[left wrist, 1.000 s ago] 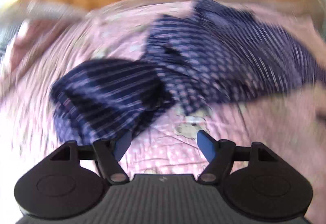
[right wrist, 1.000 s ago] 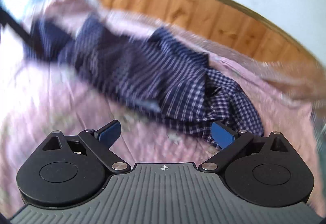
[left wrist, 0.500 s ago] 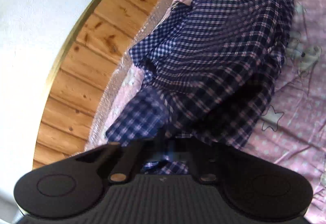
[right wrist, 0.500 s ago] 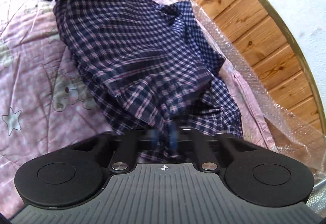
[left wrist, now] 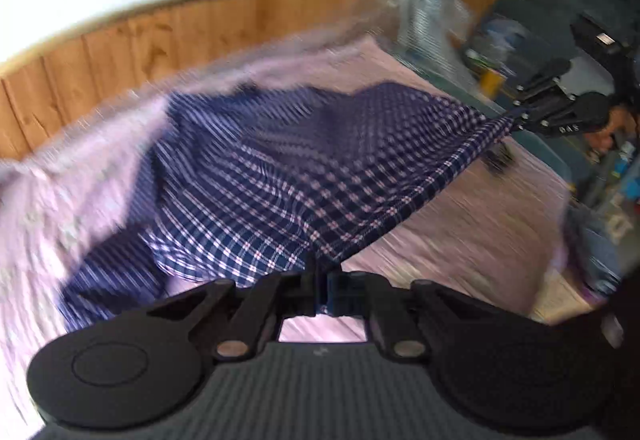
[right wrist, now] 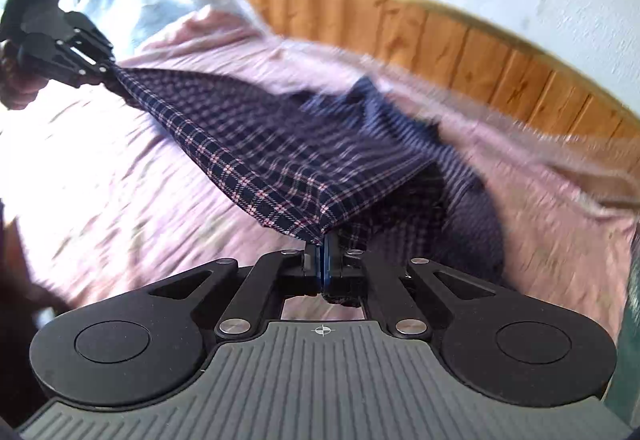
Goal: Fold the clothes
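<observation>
I hold the plaid shirt (right wrist: 280,160) taut between left gripper (left wrist: 322,282) and right gripper (right wrist: 322,264), both clenched on its hem; its body trails ahead onto the pink bedsheet (right wrist: 120,180).

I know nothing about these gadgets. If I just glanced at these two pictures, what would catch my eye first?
Most likely the dark blue checked shirt, pulled taut in mid-air above a pink bedsheet. Each end is pinched in a black two-finger tool: the left gripper at the bottom of its own view, the right gripper likewise. Behind the bed runs a warm wooden wall panel.
</observation>
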{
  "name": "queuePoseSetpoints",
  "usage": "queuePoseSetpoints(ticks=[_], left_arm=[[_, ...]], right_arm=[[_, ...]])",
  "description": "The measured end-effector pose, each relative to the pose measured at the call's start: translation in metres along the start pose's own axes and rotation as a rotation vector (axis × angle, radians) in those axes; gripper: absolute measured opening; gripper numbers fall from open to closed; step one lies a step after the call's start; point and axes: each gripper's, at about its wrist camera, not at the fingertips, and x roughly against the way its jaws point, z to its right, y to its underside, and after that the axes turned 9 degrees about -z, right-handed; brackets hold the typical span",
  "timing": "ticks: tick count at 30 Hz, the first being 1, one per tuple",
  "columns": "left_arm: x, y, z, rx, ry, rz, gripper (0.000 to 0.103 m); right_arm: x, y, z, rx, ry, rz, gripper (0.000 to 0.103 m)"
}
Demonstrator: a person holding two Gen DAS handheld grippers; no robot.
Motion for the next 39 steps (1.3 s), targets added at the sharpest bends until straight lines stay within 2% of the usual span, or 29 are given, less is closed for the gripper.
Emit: queuePoseSetpoints(ticks=[3,6,7,9,10,12,13,14,17,18,19,20,22,24,25,28,30,32,34,36,37,38,39], left_arm=[[-0.027,0.046,0.032,0.001,0.097,-0.117,0.004],[-0.073,0.080,0.046,0.021,0.117,-0.265,0.007],[-0.083,0.089,0.048,0.032,0.107,-0.303,0.013],[-0.090,0.104,0.047,0.048,0.054,-0.344,0.020],[-0.084,0.109,0.045,0.050,0.037,-0.333,0.026],[-0.060,0.113,0.034,0.071,-0.002,-0.267,0.042],[-0.047,0.113,0.025,0.091,-0.035,-0.222,0.057],[-0.036,0.109,0.014,0.122,-0.085,-0.180,0.067],[-0.021,0.084,-0.036,0.257,-0.279,-0.094,0.086],[-0.024,0.072,-0.055,0.306,-0.341,-0.081,0.089],[-0.027,0.060,-0.073,0.354,-0.404,-0.067,0.095],[-0.031,0.047,-0.092,0.403,-0.466,-0.054,0.097],[-0.038,0.023,-0.129,0.491,-0.576,-0.033,0.097],[-0.054,0.001,-0.159,0.534,-0.611,-0.041,0.102],[-0.064,-0.008,-0.170,0.542,-0.606,-0.054,0.103],[-0.105,-0.032,-0.195,0.540,-0.612,-0.127,0.103],[-0.132,-0.040,-0.203,0.516,-0.632,-0.188,0.086],[-0.144,-0.044,-0.207,0.507,-0.652,-0.238,0.006],[-0.126,-0.042,-0.214,0.559,-0.707,-0.209,0.003],[-0.070,-0.032,-0.232,0.710,-0.791,-0.068,0.004],[-0.045,-0.025,-0.245,0.798,-0.806,-0.013,0.005],[-0.027,-0.011,-0.261,0.892,-0.789,-0.007,0.006],[-0.024,0.002,-0.274,0.938,-0.780,-0.060,0.009]], right_arm=[[0.007,0.043,-0.037,-0.024,-0.065,-0.122,0.000],[-0.029,0.092,-0.060,-0.100,-0.083,-0.260,0.000],[-0.041,0.106,-0.064,-0.117,-0.064,-0.312,0.001],[-0.065,0.135,-0.074,-0.147,-0.015,-0.414,0.018],[-0.069,0.147,-0.075,-0.168,0.020,-0.447,0.024],[-0.054,0.160,-0.068,-0.240,0.066,-0.422,0.028],[-0.041,0.163,-0.062,-0.281,0.081,-0.385,0.032],[-0.030,0.163,-0.055,-0.317,0.102,-0.344,0.043],[-0.007,0.152,-0.029,-0.395,0.175,-0.231,0.053],[-0.005,0.143,-0.018,-0.415,0.201,-0.199,0.054],[-0.006,0.133,-0.006,-0.435,0.225,-0.168,0.060],[-0.009,0.120,0.008,-0.461,0.253,-0.124,0.072],[-0.019,0.095,0.038,-0.510,0.300,-0.035,0.089],[-0.039,0.068,0.072,-0.535,0.325,0.018,0.090],[-0.056,0.051,0.090,-0.545,0.332,0.029,0.091],[-0.101,0.005,0.142,-0.583,0.338,0.020,0.091],[-0.133,-0.021,0.173,-0.596,0.324,0.013,0.091],[-0.163,-0.038,0.193,-0.590,0.312,-0.007,0.091],[-0.194,-0.046,0.210,-0.557,0.304,-0.060,0.089],[-0.211,-0.046,0.222,-0.503,0.276,-0.116,0.045],[-0.219,-0.046,0.227,-0.476,0.262,-0.144,0.003],[-0.220,-0.043,0.230,-0.467,0.247,-0.141,0.002],[-0.220,-0.039,0.233,-0.462,0.233,-0.132,0.002]])
